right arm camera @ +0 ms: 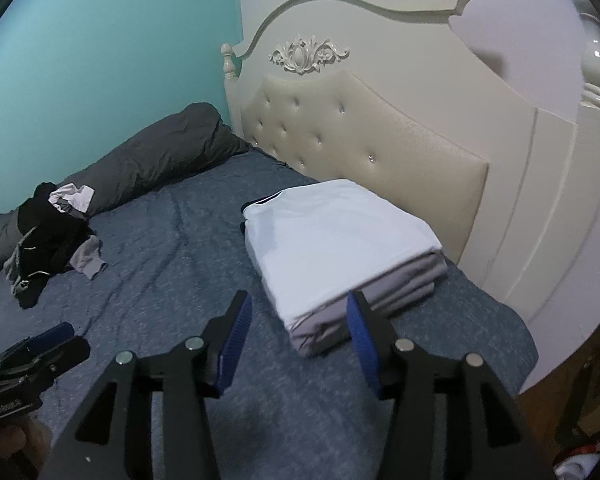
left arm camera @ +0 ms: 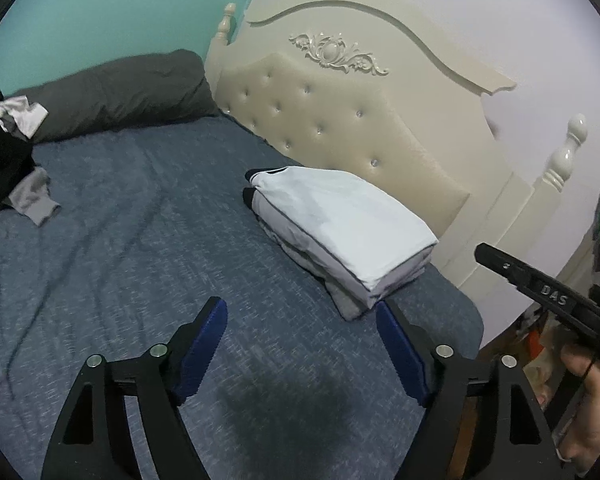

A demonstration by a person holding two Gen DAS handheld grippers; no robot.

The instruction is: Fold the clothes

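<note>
A folded stack of clothes (left arm camera: 340, 224), white on top with grey layers below, lies on the blue bed (left arm camera: 140, 240) close to the headboard. A loose pile of black, grey and white clothes (right arm camera: 48, 240) sits at the far left by the pillow. My left gripper (left arm camera: 300, 312) hovers open and empty over the blanket, just short of the stack's near corner. Just in front of the stack (right arm camera: 332, 240), my right gripper (right arm camera: 299, 304) is also open and holds nothing. Each gripper shows at the edge of the other's view.
A cream tufted headboard (left arm camera: 340, 120) with a bedpost (left arm camera: 568, 148) rises behind the stack. A long grey pillow (left arm camera: 120, 88) lies along the teal wall. The bed's corner drops off at the right to a wooden floor (right arm camera: 560, 392). A hand (left arm camera: 592, 400) grips the right tool.
</note>
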